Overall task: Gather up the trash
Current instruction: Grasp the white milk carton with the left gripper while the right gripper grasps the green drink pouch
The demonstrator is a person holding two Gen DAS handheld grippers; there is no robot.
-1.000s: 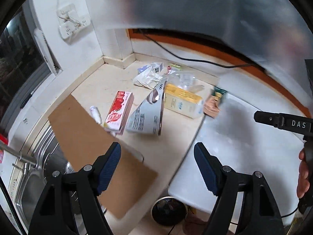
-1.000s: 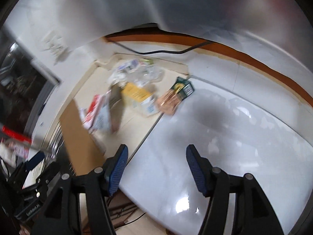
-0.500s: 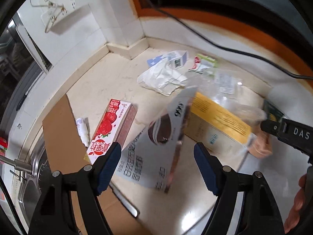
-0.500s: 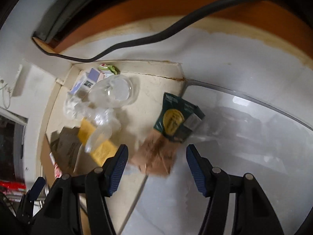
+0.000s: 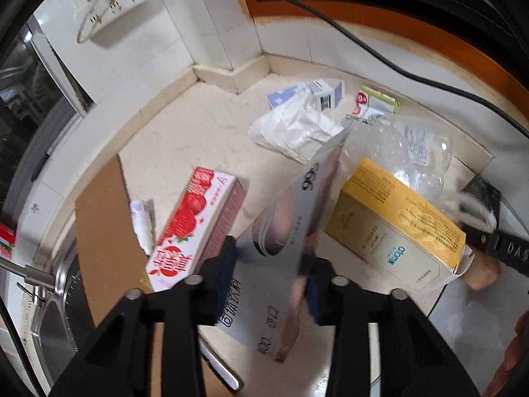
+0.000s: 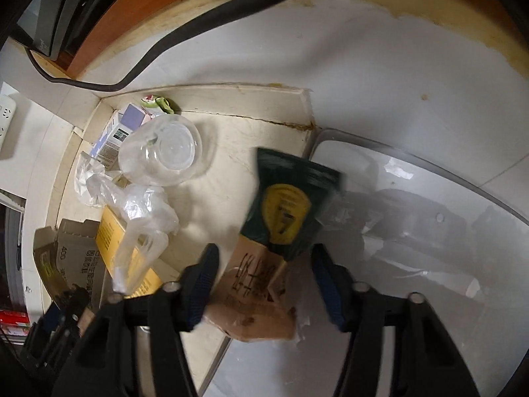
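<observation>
Trash litters a kitchen tabletop (image 5: 185, 132): the left gripper (image 5: 271, 274) has just been closing, fingers now pinching a grey carton (image 5: 291, 231) beside the yellow box (image 5: 393, 221) at 2 o'clock. The right gripper (image 6: 264, 281), also closing, straddles a brown paper bag (image 6: 254, 284) without visible contact; it should squeeze squarely before lifting.

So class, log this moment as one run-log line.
left gripper: closing on grey carton | right gripper: closing around brown paper bag | dark green pouch: on bag

Domestic kitchen: cream stone countertop (image 5: 185, 132) with upstand, stainless-steel sink (image 5: 49, 324) and tap, white tiled wall (image 5: 158, 56), white wall-mounted socket strip (image 5: 109, 3).
</observation>
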